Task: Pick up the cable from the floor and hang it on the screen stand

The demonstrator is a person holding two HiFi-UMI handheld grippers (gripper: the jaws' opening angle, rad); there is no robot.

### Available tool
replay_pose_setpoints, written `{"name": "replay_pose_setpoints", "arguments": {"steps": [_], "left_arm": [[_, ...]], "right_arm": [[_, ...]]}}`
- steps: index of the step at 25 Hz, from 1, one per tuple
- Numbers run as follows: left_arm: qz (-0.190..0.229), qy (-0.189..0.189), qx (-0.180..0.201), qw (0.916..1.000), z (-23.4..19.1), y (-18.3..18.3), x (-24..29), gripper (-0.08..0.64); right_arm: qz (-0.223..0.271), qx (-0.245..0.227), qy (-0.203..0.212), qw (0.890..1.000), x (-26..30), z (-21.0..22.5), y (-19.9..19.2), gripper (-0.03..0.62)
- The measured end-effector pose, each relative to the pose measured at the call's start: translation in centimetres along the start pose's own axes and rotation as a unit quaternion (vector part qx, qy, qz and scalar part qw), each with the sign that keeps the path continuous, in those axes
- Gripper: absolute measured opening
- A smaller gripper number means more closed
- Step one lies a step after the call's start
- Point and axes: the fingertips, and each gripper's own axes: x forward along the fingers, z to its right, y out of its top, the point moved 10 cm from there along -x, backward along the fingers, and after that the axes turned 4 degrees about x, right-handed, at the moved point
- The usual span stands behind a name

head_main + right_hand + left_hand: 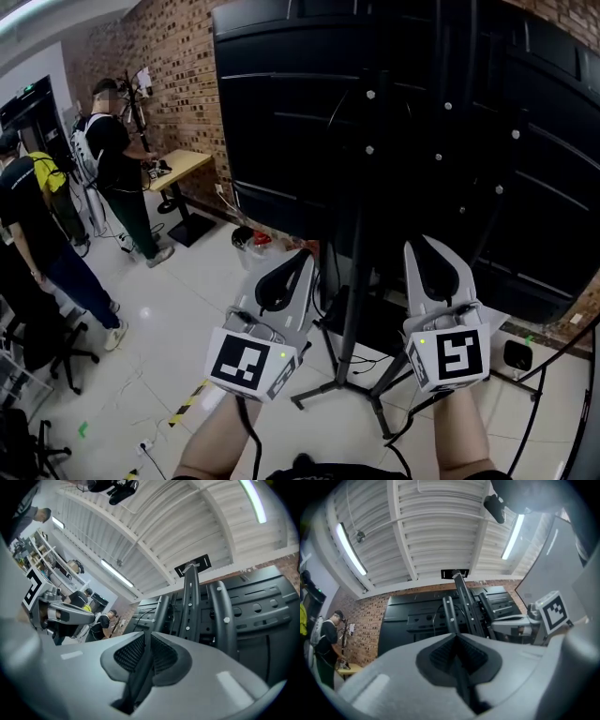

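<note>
Plainly, no cable is gripped at this moment. The left tongs (298,259) are held up just to the left of the screen stand's (356,234) upright post, and the right tongs (422,249) just to the right of it, both pointed up at the dark back of the screen. In the left gripper view the ribbed pads (440,652) are seen pressed together with nothing between them. In the right gripper view the pads (126,656) are drawn all but together, a thin slit being left, and nothing is pinched there either. Thin dark cables (366,361) are seen on the floor (169,347) around the feet of the stand, below both tongs, and a dark loop (325,291) hangs close to the left side of the post, just behind the left tongs. Which of these is the cable meant by the task cannot be told. If a floor strand is meant, the pickup is judged not yet done: the strand lies low at the foot of the post, its length running roughly across the stand's base, so a downward reach would be called for, with the pads closed across that length. Neither pair is clearly nearer to it, since the post is flanked evenly.
</note>
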Motion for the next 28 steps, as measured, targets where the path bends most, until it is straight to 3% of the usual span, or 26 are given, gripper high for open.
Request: {"name": "replay_pose_setpoints", "arguments": {"steps": [12, 19, 28], "left_arm": [[-0.065, 0.029, -0.011, 0.9974, 3.8, -3.6, -7.1, 0.005], [-0.116, 0.036, -0.053, 0.9911, 6.6, -6.9, -8.9, 0.006], [-0.155, 0.059, -0.079, 0.9830, 9.1, -8.7, -10.8, 0.006]], "right_arm": [[0.018, 0.038, 0.070, 0.997, -7.2, -4.4, -4.4, 0.021], [-0.055, 0.090, 0.099, 0.990, -11.5, -7.2, -9.4, 0.014], [-0.089, 0.119, 0.128, 0.981, -13.4, -9.4, -12.7, 0.008]]}}
